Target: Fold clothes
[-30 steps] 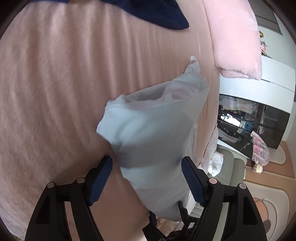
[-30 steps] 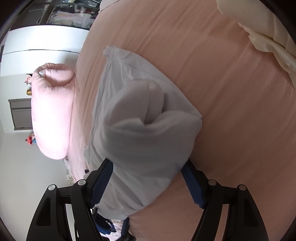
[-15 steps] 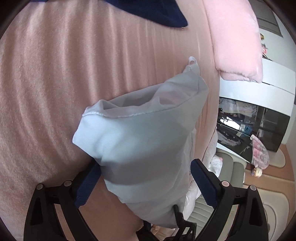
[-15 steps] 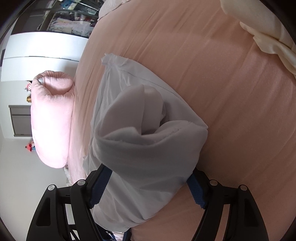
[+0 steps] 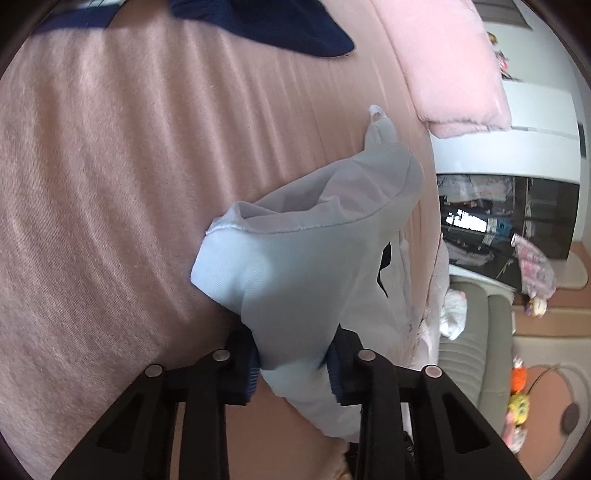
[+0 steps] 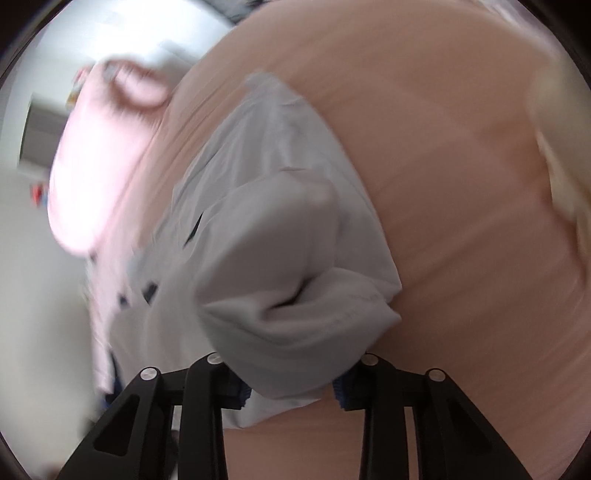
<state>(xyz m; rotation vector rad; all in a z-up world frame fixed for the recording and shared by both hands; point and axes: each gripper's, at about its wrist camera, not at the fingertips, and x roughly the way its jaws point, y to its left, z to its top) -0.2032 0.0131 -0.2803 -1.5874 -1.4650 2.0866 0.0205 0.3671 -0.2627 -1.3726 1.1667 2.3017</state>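
A pale grey-blue garment (image 5: 310,266) lies bunched on the pink bedsheet (image 5: 110,184), near the bed's edge. In the left wrist view my left gripper (image 5: 291,363) is closing, and its blue pads pinch a fold of the garment's near end. The right wrist view is blurred. There the same garment (image 6: 280,266) bulges up in a thick roll, and my right gripper (image 6: 291,387) is closing with its pads pressed on that roll's lower end. Most of both pairs of pads is hidden by cloth.
A dark navy garment (image 5: 266,22) lies at the far side of the bed. A pink pillow (image 5: 447,62) sits at the bed's edge, seen again blurred (image 6: 99,155). A cream cloth (image 6: 561,177) lies at the right. A dark cabinet (image 5: 509,221) and a rug lie beyond the bed.
Both grippers went from wide open around the garment to pinched on it. Both wrists rolled, the right one more, and its view has blurred.
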